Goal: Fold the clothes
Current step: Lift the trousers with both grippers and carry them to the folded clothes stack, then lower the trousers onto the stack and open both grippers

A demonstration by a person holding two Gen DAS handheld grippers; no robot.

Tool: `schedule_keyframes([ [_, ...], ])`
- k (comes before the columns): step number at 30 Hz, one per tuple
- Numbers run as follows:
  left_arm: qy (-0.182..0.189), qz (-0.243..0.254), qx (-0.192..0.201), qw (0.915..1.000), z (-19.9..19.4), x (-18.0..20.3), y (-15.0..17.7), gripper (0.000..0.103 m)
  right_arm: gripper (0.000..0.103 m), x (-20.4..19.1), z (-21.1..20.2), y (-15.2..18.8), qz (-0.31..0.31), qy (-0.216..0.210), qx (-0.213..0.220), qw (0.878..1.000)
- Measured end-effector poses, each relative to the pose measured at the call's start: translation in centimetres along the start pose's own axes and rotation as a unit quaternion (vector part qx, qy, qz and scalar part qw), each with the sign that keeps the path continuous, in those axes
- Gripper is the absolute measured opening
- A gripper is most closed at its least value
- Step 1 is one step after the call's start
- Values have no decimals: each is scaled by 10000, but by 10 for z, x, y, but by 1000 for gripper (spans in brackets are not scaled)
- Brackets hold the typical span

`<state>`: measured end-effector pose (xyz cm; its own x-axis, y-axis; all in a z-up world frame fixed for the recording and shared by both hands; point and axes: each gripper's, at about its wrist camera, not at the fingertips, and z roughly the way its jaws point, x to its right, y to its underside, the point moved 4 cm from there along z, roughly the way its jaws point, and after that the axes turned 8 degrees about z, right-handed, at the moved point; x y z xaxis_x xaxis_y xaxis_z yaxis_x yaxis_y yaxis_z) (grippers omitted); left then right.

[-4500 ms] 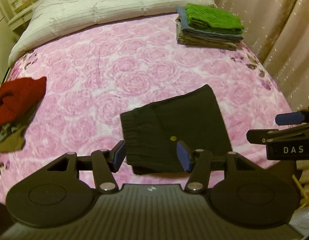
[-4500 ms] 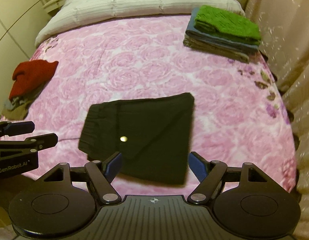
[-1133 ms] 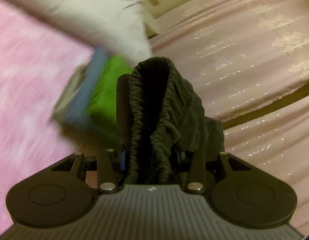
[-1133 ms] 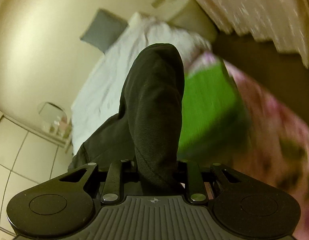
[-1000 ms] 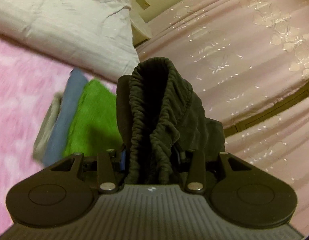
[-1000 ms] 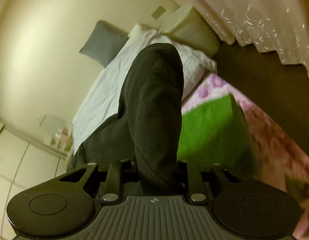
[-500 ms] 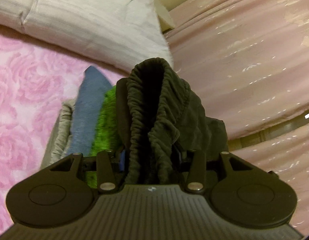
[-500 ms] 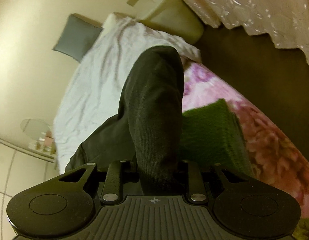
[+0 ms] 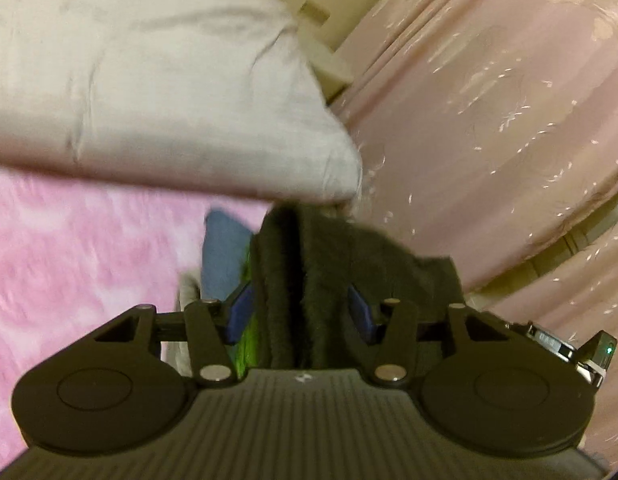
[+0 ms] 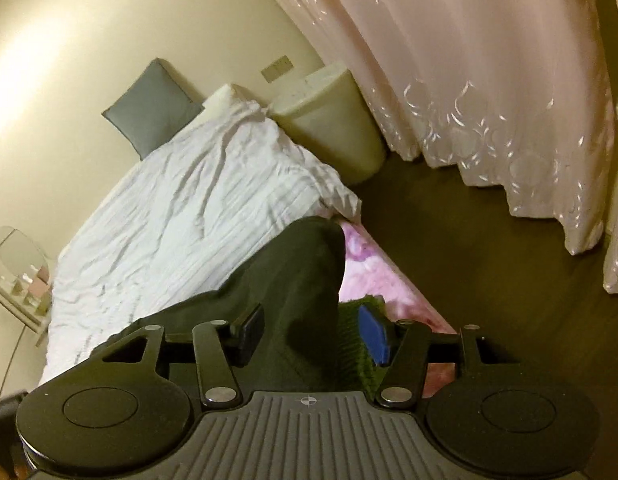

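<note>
The folded black shorts [image 9: 309, 264] lie on the pile of folded clothes at the bed's far right corner, over a green piece [image 9: 245, 340] and a blue piece [image 9: 221, 252]. My left gripper [image 9: 300, 312] is open, its blue pads standing either side of the shorts' elastic waistband. The right wrist view shows the shorts [image 10: 293, 280] slumped between the fingers of my right gripper [image 10: 311, 336], which is open. The green piece [image 10: 351, 344] shows in the gap beside its right pad. The pile under the shorts is mostly hidden.
A white quilt [image 9: 149, 100] lies just beyond the pile, on the pink rose bedspread [image 9: 69, 260]. Pink curtains [image 9: 489, 120] hang close on the right. A cream bin [image 10: 329, 120] stands by the bed, and dark floor [image 10: 489, 260] runs along the bed's edge [image 10: 393, 280].
Both grippers have spread their fingers and let go of the shorts. The shorts have sunk lower onto the green-topped pile, and both views have tipped further toward the quilt.
</note>
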<state>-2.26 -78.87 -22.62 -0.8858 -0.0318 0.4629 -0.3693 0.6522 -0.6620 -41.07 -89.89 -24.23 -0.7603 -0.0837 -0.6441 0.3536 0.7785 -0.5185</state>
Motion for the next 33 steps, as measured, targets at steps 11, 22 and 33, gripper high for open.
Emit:
schedule_keyframes([
  [11, -756, 1162, -175, 9902, 60, 32, 11, 10, 45, -40, 67, 17, -1757, 610, 184, 9824],
  [22, -974, 2002, -181, 9747, 80, 71, -8, 12, 45, -92, 86, 42, -2438, 266, 41, 9695],
  [33, -1268, 2296, -386, 9642, 94, 69, 15, 8, 46, -76, 117, 54, -2719, 853, -124, 9585],
])
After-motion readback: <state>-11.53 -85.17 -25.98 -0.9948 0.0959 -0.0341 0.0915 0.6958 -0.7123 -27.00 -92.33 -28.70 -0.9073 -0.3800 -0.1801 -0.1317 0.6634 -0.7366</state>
